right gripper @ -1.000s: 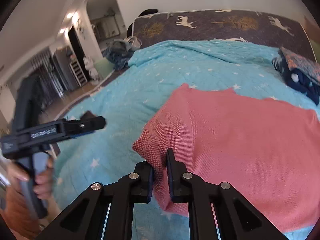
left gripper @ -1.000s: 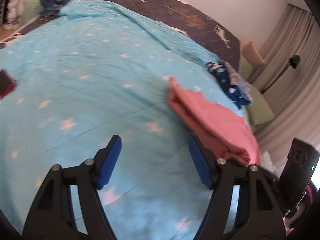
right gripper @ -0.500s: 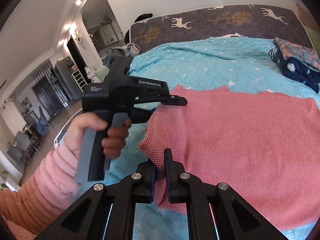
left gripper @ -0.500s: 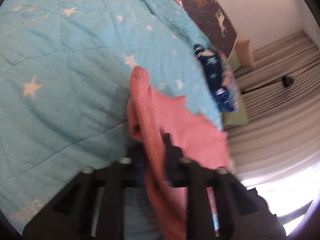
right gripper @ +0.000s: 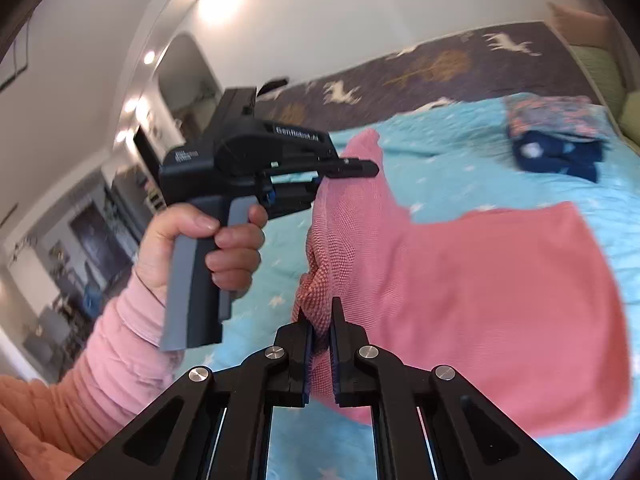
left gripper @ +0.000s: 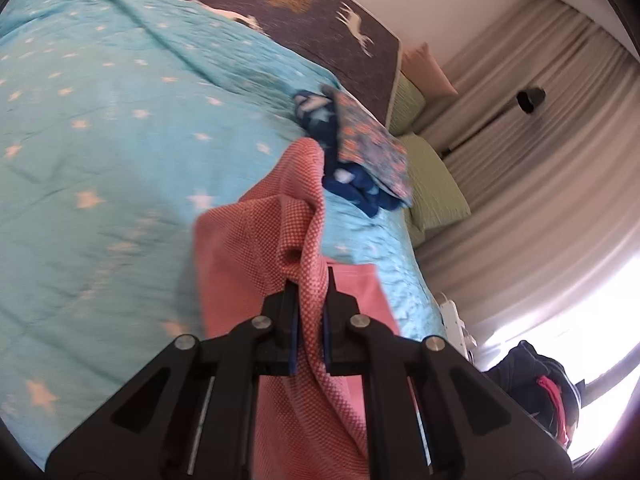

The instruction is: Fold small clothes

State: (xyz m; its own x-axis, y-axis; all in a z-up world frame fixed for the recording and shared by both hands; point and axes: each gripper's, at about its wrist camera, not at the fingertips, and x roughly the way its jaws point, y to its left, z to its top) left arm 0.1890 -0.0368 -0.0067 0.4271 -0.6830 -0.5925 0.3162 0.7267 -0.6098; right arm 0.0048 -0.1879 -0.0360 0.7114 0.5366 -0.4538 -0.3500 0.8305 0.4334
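A pink knitted garment lies partly spread on the light blue star-print bedspread. Its left edge is lifted off the bed. My left gripper is shut on that edge, with the cloth bunched between its blue pads. In the right wrist view the left gripper shows from the side in a hand with a pink sleeve, pinching the upper corner. My right gripper is shut on the nearer corner of the same edge. The far side of the garment still rests flat on the bedspread.
A folded stack of dark blue and floral clothes sits at the bed's far right, also seen as the stack. A dark deer-print headboard runs behind. Green pillows, curtains and a lamp stand beyond the bed's edge.
The left gripper swung over to the garment's edge and closed on it. Both grippers have since lifted that edge up and toward the headboard. The right gripper kept its grip throughout.
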